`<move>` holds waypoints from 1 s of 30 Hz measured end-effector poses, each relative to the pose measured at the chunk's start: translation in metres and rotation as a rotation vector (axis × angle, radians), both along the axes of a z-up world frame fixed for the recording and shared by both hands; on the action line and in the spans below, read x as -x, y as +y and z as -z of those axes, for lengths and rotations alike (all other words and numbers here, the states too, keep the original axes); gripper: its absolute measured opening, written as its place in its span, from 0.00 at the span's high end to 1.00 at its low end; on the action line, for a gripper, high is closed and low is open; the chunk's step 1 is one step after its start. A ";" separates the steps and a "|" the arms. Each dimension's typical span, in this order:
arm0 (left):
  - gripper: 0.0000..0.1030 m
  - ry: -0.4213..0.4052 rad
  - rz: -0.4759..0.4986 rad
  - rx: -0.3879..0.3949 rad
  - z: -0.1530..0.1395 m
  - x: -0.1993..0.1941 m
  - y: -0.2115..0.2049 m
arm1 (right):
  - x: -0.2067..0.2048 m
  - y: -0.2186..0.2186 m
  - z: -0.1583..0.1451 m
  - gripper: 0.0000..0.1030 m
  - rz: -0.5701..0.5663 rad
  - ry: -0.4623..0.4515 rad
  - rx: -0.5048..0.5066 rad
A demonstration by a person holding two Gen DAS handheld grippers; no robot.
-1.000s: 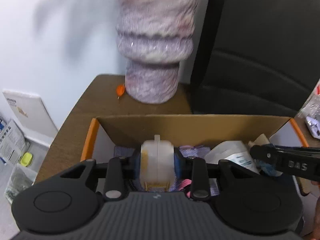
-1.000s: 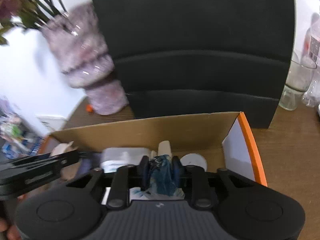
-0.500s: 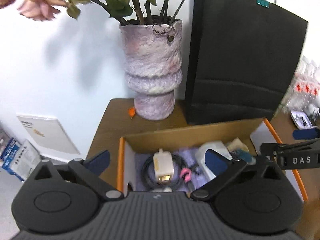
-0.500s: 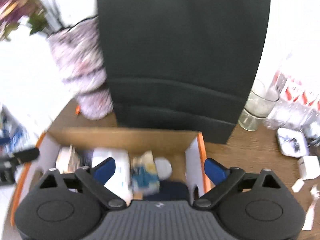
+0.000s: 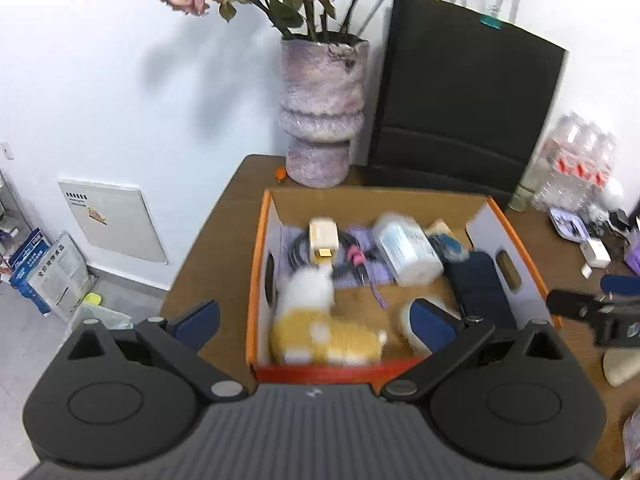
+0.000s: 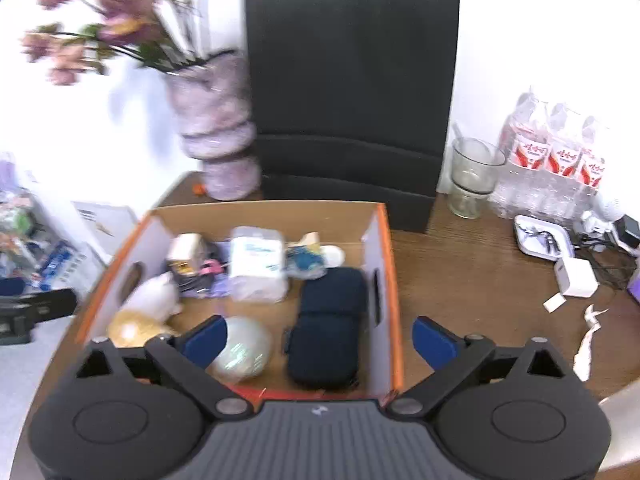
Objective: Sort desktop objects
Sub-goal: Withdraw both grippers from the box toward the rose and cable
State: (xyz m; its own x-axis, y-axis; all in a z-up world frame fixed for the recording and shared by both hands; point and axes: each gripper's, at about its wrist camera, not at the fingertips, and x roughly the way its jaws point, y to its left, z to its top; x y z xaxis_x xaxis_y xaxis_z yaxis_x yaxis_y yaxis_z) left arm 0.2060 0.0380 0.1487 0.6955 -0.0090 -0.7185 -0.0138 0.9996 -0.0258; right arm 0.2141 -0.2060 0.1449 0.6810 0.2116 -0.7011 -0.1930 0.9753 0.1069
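Desktop objects fill the orange-edged box mid-frame, while left gripper hangs spread and empty and right gripper, also empty, is opening; reaching rightward could topple the glass.

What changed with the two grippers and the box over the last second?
Both grippers let go and pulled back up out of the orange cardboard box. The left gripper released the white charger; the right gripper, jaws opening, dropped the blue packet. Both items lie in the box. Vase and black bag stayed put.
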 end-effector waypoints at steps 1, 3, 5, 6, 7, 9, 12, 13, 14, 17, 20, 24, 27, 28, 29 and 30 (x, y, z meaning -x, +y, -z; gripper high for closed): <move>0.00 -0.005 -0.006 -0.016 0.007 0.011 -0.002 | 0.012 -0.001 0.004 0.01 -0.003 -0.016 -0.004; 0.00 -0.049 -0.017 -0.019 0.020 0.042 -0.004 | 0.040 -0.002 0.016 0.01 0.012 -0.047 0.008; 0.00 -0.107 -0.035 0.024 0.034 0.079 -0.004 | 0.070 -0.005 0.034 0.00 0.015 -0.068 -0.005; 0.00 -0.123 -0.040 0.046 0.043 0.096 -0.004 | 0.089 -0.006 0.048 0.00 0.004 -0.062 -0.025; 0.00 -0.125 -0.034 0.060 0.054 0.114 -0.006 | 0.105 -0.008 0.060 0.00 -0.002 -0.062 -0.044; 0.00 -0.125 -0.032 0.041 0.071 0.141 -0.013 | 0.139 -0.007 0.083 0.00 -0.023 -0.073 -0.042; 0.00 -0.142 -0.012 0.001 0.093 0.176 -0.026 | 0.177 -0.002 0.105 0.00 0.000 -0.100 0.035; 0.00 -0.145 0.002 0.005 0.099 0.186 -0.029 | 0.187 -0.003 0.110 0.00 0.004 -0.117 0.061; 0.00 -0.147 0.010 0.014 0.103 0.197 -0.032 | 0.197 -0.005 0.113 0.00 0.025 -0.132 0.079; 0.00 -0.137 0.032 0.051 0.113 0.220 -0.038 | 0.221 -0.015 0.124 0.00 0.061 -0.127 0.050; 0.00 -0.117 0.058 0.045 0.121 0.232 -0.044 | 0.231 -0.025 0.131 0.00 0.055 -0.099 -0.008; 0.00 -0.123 0.095 0.022 0.127 0.224 -0.055 | 0.237 -0.036 0.131 0.00 0.077 -0.116 -0.019; 0.00 -0.138 0.121 0.016 0.128 0.208 -0.067 | 0.235 -0.047 0.122 0.00 0.121 -0.160 0.004; 0.00 -0.151 0.143 0.020 0.128 0.203 -0.074 | 0.234 -0.050 0.119 0.00 0.139 -0.174 0.015; 0.00 -0.165 0.181 0.024 0.127 0.195 -0.083 | 0.233 -0.054 0.116 0.00 0.157 -0.190 0.024; 0.00 -0.180 0.222 0.029 0.126 0.189 -0.093 | 0.228 -0.058 0.112 0.00 0.168 -0.202 0.029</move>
